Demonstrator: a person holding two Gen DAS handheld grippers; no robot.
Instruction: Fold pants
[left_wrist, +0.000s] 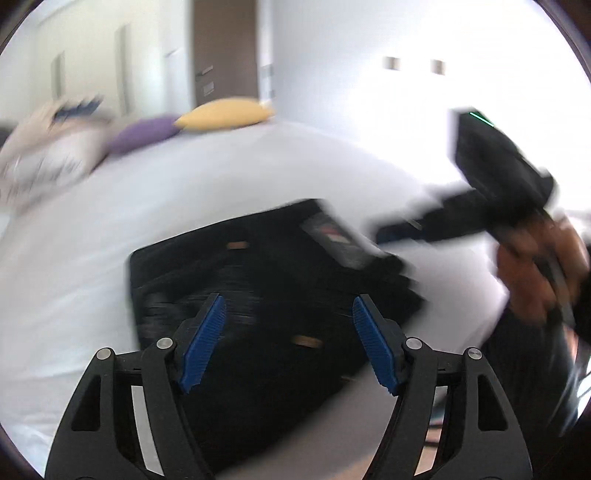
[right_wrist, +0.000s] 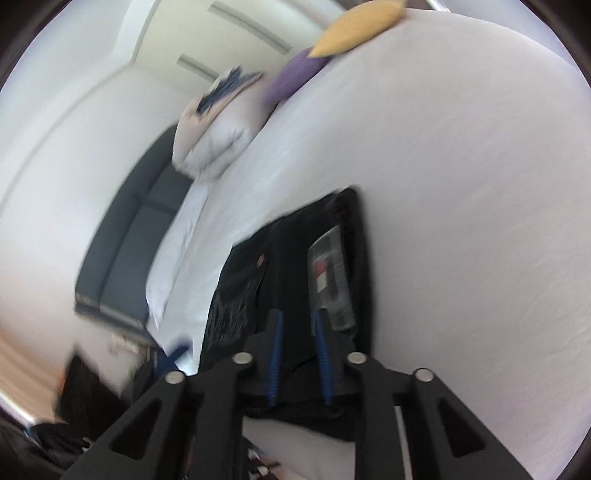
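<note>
A: Why does the left gripper (left_wrist: 288, 339) hang above the pants (left_wrist: 236, 295) with jaws spread and nothing between them?

B: Probably a release; the pants lie folded into a dark block on the white bed (left_wrist: 110, 229).

A: And the right gripper (right_wrist: 298, 354)?

B: Its 2 jaws stand narrowly apart near the fold's edge; blur hides whether they pinch cloth.
</note>
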